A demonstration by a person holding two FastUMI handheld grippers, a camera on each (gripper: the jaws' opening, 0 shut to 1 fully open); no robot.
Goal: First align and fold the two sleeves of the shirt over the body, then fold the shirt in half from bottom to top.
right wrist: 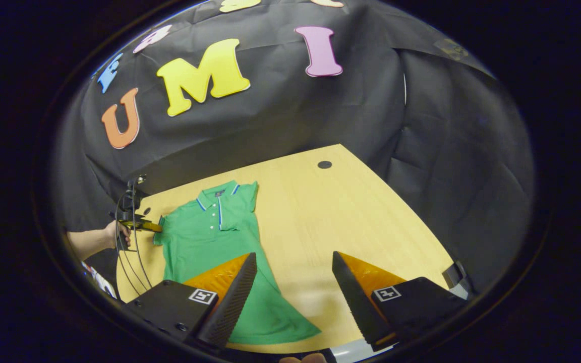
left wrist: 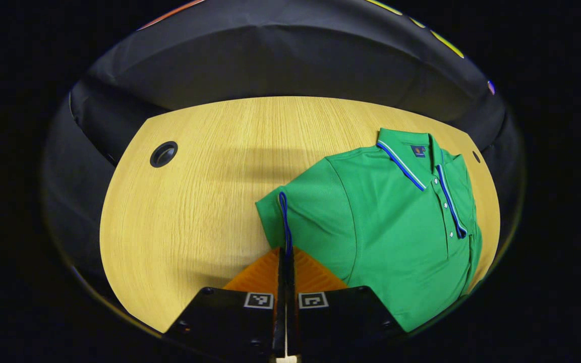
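Observation:
A green polo shirt [left wrist: 396, 227] with blue-and-white trim lies face up on the wooden table [left wrist: 194, 201], collar toward the far edge. My left gripper [left wrist: 285, 252] is shut on the blue-trimmed hem of the near sleeve [left wrist: 305, 212], which is spread out to the side. In the right gripper view the shirt [right wrist: 205, 242] lies at the left, and a hand [right wrist: 111, 234] holds the left gripper [right wrist: 155, 227] at that sleeve. The other sleeve [right wrist: 246, 196] seems folded in over the chest. My right gripper [right wrist: 294, 259] is open above the table beside the shirt's lower part, with nothing between its fingers.
Round cable holes sit in the tabletop, one far left [left wrist: 163, 154] and one at the far corner [right wrist: 324, 164]. Cables [right wrist: 131, 252] hang from the left gripper. Black cloth walls the table on all far sides.

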